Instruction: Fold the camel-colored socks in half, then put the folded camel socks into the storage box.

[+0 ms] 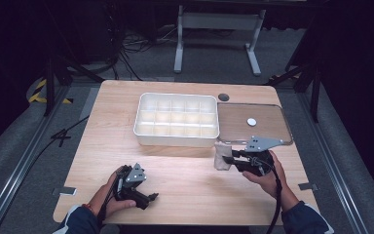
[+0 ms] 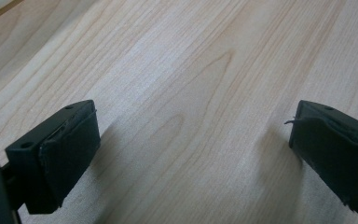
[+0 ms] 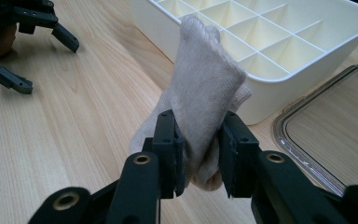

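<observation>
Right gripper view: right hand-held gripper (image 3: pixel 200 154) clamped on a folded beige sock (image 3: pixel 204 98), pads pinching its lower half, top of the bundle standing free above the jaws.
Sock location: lifted off the tabletop (image 1: pixel 175 170), just in front of the white divided box (image 1: pixel 176 119), near its front right corner.
Box: white tray with a grid of small compartments, all looking empty from the high view; its clear lid (image 1: pixel 255 124) lies flat beside it on the right, a small white disc (image 1: pixel 251 122) on it.
Left hand-held gripper (image 1: pixel 143 192): jaws spread wide, nothing between them, resting low near the front left of the tabletop, well apart from the sock.
Step in hand (my read): carrying the sock to a compartment of the box.
How to do it well: raise enough to clear the box's front wall before going forward; pick one cell and centre over it, not over a divider.
Fit: bundle looks about as wide as a cell, so go in end first and keep it upright.
Release: let go only once the sock's bottom is inside the cell.
Risk: loose folds catching a divider or springing open; the clear lid's rim sits close on the right, stay off it.
Left hand: could steady the box if it slides.
</observation>
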`<state>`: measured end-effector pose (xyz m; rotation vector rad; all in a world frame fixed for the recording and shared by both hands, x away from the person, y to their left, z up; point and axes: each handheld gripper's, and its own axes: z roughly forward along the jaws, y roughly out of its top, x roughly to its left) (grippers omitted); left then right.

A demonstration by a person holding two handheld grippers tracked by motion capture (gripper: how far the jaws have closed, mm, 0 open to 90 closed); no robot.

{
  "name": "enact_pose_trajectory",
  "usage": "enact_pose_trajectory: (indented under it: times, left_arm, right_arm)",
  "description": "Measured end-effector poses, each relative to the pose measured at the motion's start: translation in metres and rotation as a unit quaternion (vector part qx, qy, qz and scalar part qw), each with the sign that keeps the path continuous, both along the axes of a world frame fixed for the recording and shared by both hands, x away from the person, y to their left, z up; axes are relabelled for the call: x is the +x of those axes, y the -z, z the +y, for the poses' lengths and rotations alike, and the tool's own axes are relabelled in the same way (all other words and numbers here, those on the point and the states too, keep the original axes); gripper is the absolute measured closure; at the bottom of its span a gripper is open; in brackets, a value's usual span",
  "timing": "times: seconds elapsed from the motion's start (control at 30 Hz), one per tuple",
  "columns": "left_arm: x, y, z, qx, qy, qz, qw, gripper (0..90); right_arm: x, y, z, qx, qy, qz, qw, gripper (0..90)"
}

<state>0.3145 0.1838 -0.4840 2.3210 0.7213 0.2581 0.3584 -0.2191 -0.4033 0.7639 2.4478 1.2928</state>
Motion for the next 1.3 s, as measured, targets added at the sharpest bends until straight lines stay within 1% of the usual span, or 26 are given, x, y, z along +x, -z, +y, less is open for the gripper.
enact_pose_trajectory:
  times: [0.17, 0.27, 0.43, 0.57, 0.7, 0.8, 0.9, 1.17, 1.3]
  left_arm:
    - [0.0, 0.0, 0.0, -0.001, 0.0, 0.0, 1.0, 1.4]
    - [0.001, 0.0, 0.0, 0.003, 0.003, 0.001, 1.0, 0.8]
    - [0.001, 0.0, 0.0, 0.003, 0.002, 0.002, 1.0, 0.6]
    - [0.001, 0.0, -0.001, 0.002, 0.002, 0.002, 1.0, 0.2]
    - [0.001, 0.0, -0.001, 0.002, 0.002, 0.002, 1.0, 0.2]
    - [0.001, 0.0, -0.002, 0.0, 0.001, 0.002, 1.0, 0.2]
    - [0.002, 0.0, -0.002, 0.003, 0.003, 0.002, 1.0, 0.1]
    - [0.002, 0.0, -0.002, 0.005, 0.005, 0.001, 1.0, 0.1]
    - [0.002, 0.0, -0.002, 0.002, 0.002, 0.002, 1.0, 0.1]
  right_arm:
    - [-0.001, -0.002, -0.002, 0.002, 0.004, -0.005, 1.0, 70.8]
    - [-0.001, -0.003, -0.004, 0.005, 0.008, -0.009, 0.9999, 70.7]
    - [-0.001, -0.004, -0.006, 0.009, 0.012, -0.011, 0.9998, 70.7]
    - [-0.002, -0.005, -0.006, 0.004, 0.01, -0.016, 0.9998, 70.7]
    - [-0.001, -0.008, -0.007, 0.004, 0.009, -0.023, 0.9997, 70.7]
    - [0.001, -0.013, -0.007, 0.008, 0.008, -0.027, 0.9996, 70.7]
    - [0.002, -0.015, -0.006, 0.005, 0.007, -0.034, 0.9994, 70.8]
    - [0.01, -0.034, -0.001, 0.008, 0.009, -0.054, 0.9985, 70.7]
    - [0.017, -0.042, 0.005, 0.003, 0.007, -0.061, 0.9981, 70.7]
